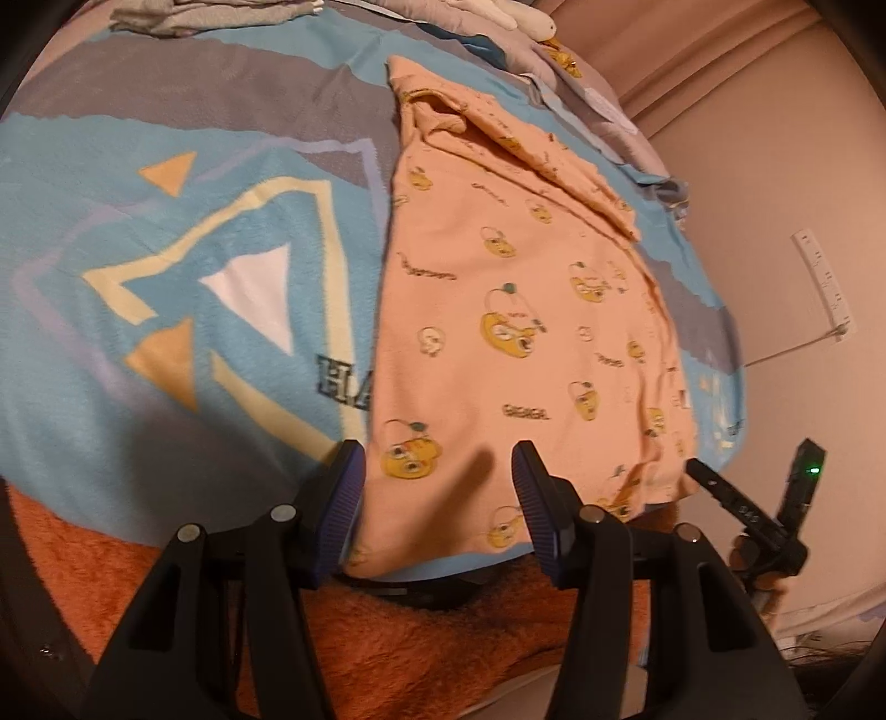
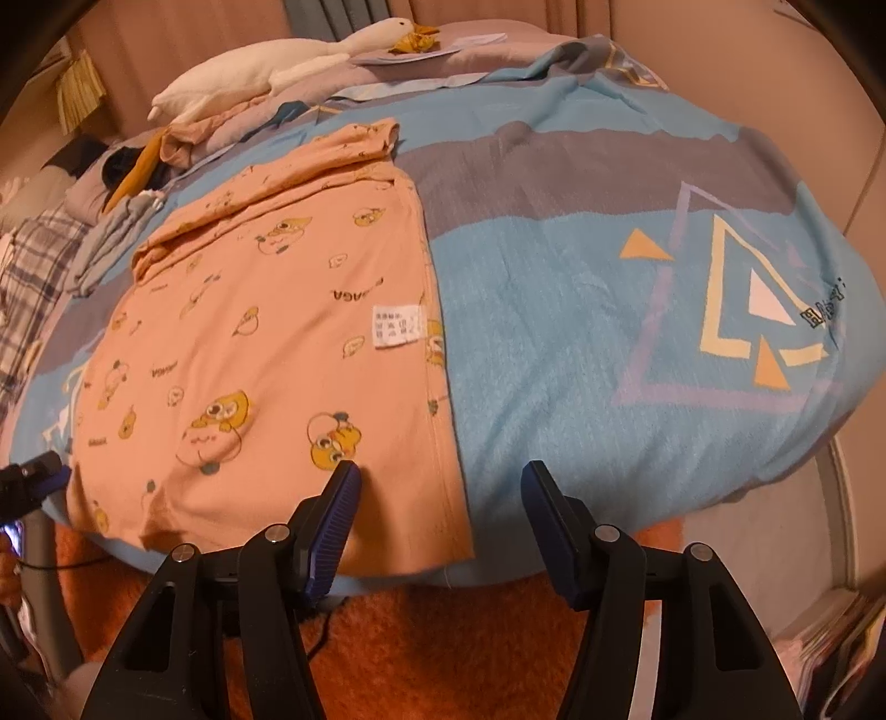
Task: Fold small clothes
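Garment point(image 1: 515, 310): peach, cartoon print, lying flat on blue blanket point(image 1: 166, 266).
Left tool point(image 1: 437, 493): open, over hem.
Right tool point(image 2: 440, 504): open, empty.

Your left gripper's point(image 1: 437, 498) fingers hide the near hem of the peach garment point(image 1: 515, 332), so you cannot tell whether the pads touch cloth. The printed words on that garment blur beyond reading, and so does its white care label point(image 2: 397, 325). The lettering on the blue blanket point(image 1: 166, 266) is covered partway by the garment. The grey folded clothes point(image 1: 210, 14) are cut off by the top edge.
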`<act>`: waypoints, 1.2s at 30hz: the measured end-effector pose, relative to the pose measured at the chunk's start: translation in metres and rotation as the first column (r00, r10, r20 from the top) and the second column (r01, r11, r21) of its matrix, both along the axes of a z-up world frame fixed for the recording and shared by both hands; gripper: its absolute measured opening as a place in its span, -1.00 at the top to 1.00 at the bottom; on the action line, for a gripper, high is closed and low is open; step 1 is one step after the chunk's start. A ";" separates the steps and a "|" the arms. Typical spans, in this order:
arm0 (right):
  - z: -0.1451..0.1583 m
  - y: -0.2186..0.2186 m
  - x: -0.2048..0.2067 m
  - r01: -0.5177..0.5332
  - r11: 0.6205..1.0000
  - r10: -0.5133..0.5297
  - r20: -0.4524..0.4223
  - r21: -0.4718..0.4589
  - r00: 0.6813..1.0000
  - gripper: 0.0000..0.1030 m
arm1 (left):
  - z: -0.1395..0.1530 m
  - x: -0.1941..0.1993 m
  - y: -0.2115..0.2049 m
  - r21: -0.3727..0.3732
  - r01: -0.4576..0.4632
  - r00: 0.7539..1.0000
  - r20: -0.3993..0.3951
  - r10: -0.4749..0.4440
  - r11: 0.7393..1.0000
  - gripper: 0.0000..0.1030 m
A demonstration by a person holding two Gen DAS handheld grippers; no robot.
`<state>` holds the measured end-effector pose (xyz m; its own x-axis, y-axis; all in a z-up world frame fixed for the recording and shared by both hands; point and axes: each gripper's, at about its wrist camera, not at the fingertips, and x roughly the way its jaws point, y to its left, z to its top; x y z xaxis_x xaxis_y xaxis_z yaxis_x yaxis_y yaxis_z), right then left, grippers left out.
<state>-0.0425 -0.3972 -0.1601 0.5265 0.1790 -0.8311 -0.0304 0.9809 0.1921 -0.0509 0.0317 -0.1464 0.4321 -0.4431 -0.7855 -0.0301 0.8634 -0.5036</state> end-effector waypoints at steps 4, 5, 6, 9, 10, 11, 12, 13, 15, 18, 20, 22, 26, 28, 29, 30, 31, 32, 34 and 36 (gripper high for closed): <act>-0.002 0.003 -0.004 -0.019 1.000 0.019 -0.024 -0.002 1.000 -0.07 | -0.006 -0.001 0.000 -0.007 0.016 1.000 -0.026 -0.016 1.000 -0.05; -0.003 0.004 -0.005 -0.028 1.000 0.028 -0.034 -0.001 0.999 -0.04 | -0.006 -0.002 -0.001 -0.007 0.023 0.999 -0.031 -0.023 1.000 -0.05; -0.004 0.006 -0.005 -0.036 0.999 0.036 -0.040 0.001 0.999 0.04 | -0.007 -0.003 -0.002 -0.009 0.034 0.999 -0.040 -0.034 0.999 -0.05; -0.008 0.011 -0.008 -0.065 0.998 0.067 -0.064 0.019 0.996 0.23 | -0.011 -0.005 -0.009 -0.006 0.073 0.995 -0.074 -0.074 0.997 0.06; -0.009 0.012 -0.008 -0.068 0.997 0.070 -0.068 0.026 0.995 0.32 | -0.013 -0.005 -0.011 -0.002 0.084 0.993 -0.085 -0.084 0.996 0.13; -0.010 0.014 -0.008 -0.074 0.996 0.077 -0.074 0.039 0.994 0.36 | -0.016 -0.004 -0.014 -0.008 0.091 0.992 -0.092 -0.091 0.996 0.24; -0.011 0.015 -0.008 -0.085 0.995 0.089 -0.076 0.049 0.993 0.48 | -0.018 -0.005 -0.014 -0.024 0.092 0.991 -0.100 -0.094 0.995 0.29; -0.010 0.016 -0.007 -0.089 0.995 0.093 -0.073 0.054 0.993 0.55 | -0.022 -0.004 -0.015 -0.046 0.091 0.989 -0.112 -0.096 0.995 0.50; -0.007 0.018 -0.006 -0.101 0.993 0.105 -0.063 0.062 0.993 0.71 | -0.026 -0.002 -0.015 -0.072 0.086 0.987 -0.126 -0.095 0.994 0.83; 0.000 0.020 -0.004 -0.124 0.990 0.126 -0.033 0.061 0.991 0.84 | -0.024 -0.002 -0.013 -0.093 0.053 0.992 -0.109 -0.063 0.994 0.86; 0.005 0.020 -0.001 -0.129 0.989 0.130 -0.011 0.073 0.992 0.89 | -0.017 -0.004 -0.011 -0.100 0.049 0.995 -0.076 -0.057 0.994 0.87; 0.007 0.020 0.002 -0.134 0.986 0.135 0.001 0.099 0.991 0.90 | -0.010 -0.004 -0.011 -0.112 0.049 0.997 -0.051 -0.055 0.992 0.87; 0.021 0.020 0.007 -0.157 0.979 0.151 0.058 0.128 0.987 0.90 | 0.010 -0.002 -0.008 -0.141 0.048 0.999 0.016 -0.046 0.989 0.88; 0.030 0.018 0.012 -0.168 0.973 0.154 0.094 0.160 0.984 0.90 | 0.019 0.002 -0.006 -0.162 0.051 0.998 0.056 -0.042 0.985 0.88; 0.035 0.017 0.016 -0.171 0.969 0.152 0.115 0.179 0.982 0.90 | 0.023 0.006 -0.004 -0.177 0.048 0.996 0.077 -0.035 0.983 0.88; 0.038 0.016 0.020 -0.173 0.966 0.149 0.132 0.191 0.980 0.90 | 0.025 0.010 -0.003 -0.190 0.041 0.996 0.087 -0.025 0.981 0.88; 0.041 0.015 0.025 -0.174 0.964 0.145 0.150 0.202 0.978 0.90 | 0.027 0.017 -0.001 -0.212 0.036 0.995 0.096 -0.016 0.977 0.88; 0.042 0.015 0.028 -0.169 0.963 0.138 0.159 0.209 0.978 0.90 | 0.027 0.021 -0.001 -0.220 0.032 0.995 0.099 -0.010 0.975 0.88; 0.044 0.014 0.044 -0.157 0.960 0.116 0.179 0.233 0.977 0.90 | 0.029 0.034 0.001 -0.219 0.015 0.995 0.103 0.008 0.976 0.87; 0.043 0.013 0.059 -0.148 0.955 0.101 0.187 0.255 0.977 0.90 | 0.029 0.044 0.002 -0.214 0.003 0.993 0.112 0.022 0.977 0.87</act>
<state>0.0167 -0.3838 -0.1175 0.6148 0.4548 -0.6443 -0.2041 0.8809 0.4271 -0.0070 0.0338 -0.1174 0.5177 -0.5910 -0.6187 0.0303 0.7353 -0.6770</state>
